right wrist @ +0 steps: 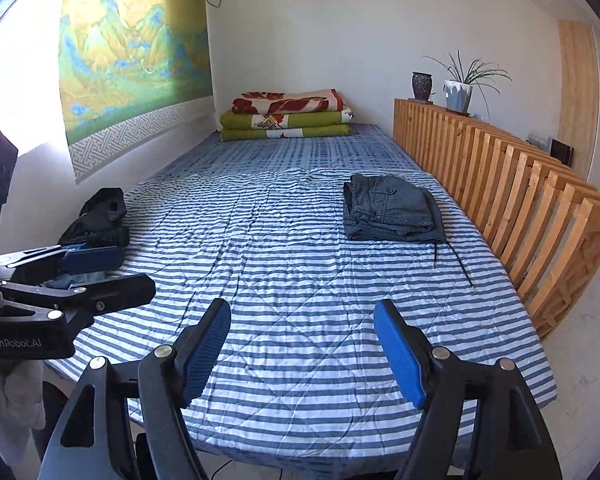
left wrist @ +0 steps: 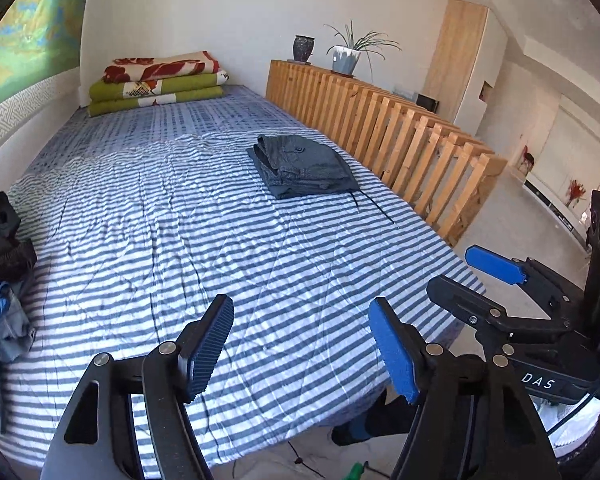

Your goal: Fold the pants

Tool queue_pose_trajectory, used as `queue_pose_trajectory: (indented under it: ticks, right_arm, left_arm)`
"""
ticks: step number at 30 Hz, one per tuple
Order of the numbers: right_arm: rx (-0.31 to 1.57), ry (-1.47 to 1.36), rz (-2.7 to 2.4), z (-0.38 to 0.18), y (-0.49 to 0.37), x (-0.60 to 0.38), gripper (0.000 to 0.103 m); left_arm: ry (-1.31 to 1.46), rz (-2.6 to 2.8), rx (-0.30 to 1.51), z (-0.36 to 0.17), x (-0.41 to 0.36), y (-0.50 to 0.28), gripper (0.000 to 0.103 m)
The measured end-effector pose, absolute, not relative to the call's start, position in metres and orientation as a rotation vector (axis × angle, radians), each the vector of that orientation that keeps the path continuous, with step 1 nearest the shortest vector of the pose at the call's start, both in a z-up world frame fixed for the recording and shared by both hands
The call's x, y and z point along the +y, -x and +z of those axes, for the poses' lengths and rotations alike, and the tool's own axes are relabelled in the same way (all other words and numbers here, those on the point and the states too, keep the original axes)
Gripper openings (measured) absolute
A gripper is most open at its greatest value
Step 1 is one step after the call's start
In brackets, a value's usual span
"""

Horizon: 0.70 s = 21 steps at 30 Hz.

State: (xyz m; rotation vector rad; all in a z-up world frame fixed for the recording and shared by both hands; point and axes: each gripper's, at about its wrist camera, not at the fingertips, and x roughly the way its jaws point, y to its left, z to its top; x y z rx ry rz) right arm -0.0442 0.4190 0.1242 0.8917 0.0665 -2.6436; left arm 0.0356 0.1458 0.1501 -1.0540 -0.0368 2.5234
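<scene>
Jaws spread on both our left gripper point(left wrist: 302, 346) and right gripper point(right wrist: 302, 350), nothing between them. Folded pants point(left wrist: 304, 166) lie stacked on the bed point(left wrist: 148, 216), near the wooden railing point(left wrist: 404, 136), well apart from us. That fold looks done; next we'd reach the clothes pile point(left wrist: 4, 288) at left. Both grippers tilt downward over the bed's near edge.
</scene>
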Motion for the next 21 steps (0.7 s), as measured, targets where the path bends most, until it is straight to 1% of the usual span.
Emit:
queue_pose_trajectory:
  ticks: [4, 6, 9, 13, 17, 21]
  right_arm:
    - [0.005, -0.912, -2.641, 0.115, 0.026, 0.42, 0.071]
    - [-0.02, -0.928, -2.642, 0.111, 0.024, 0.423, 0.071]
    - [-0.017, -0.937, -2.684, 0.107, 0.027, 0.424, 0.071]
    - [-0.007, -0.953, -2.73, 0.103, 0.039, 0.421, 0.071]
    - [0.017, -0.965, -2.763, 0.099, 0.054, 0.417, 0.071]
    - [0.042, -0.98, -2.772, 0.09, 0.07, 0.409, 0.071]
  left_arm:
    - [1.045, 2.551, 0.023, 0.139, 0.149, -0.044, 0.074]
    - [1.02, 2.551, 0.038, 0.14, 0.149, -0.043, 0.076]
    - [0.983, 2.548, 0.084, 0.141, 0.154, -0.036, 0.079]
    - [0.941, 2.561, 0.148, 0.139, 0.162, -0.013, 0.079]
    - [0.947, 2.566, 0.112, 0.13, 0.155, 0.017, 0.08]
    - [0.998, 2.611, 0.06, 0.106, 0.136, 0.041, 0.081]
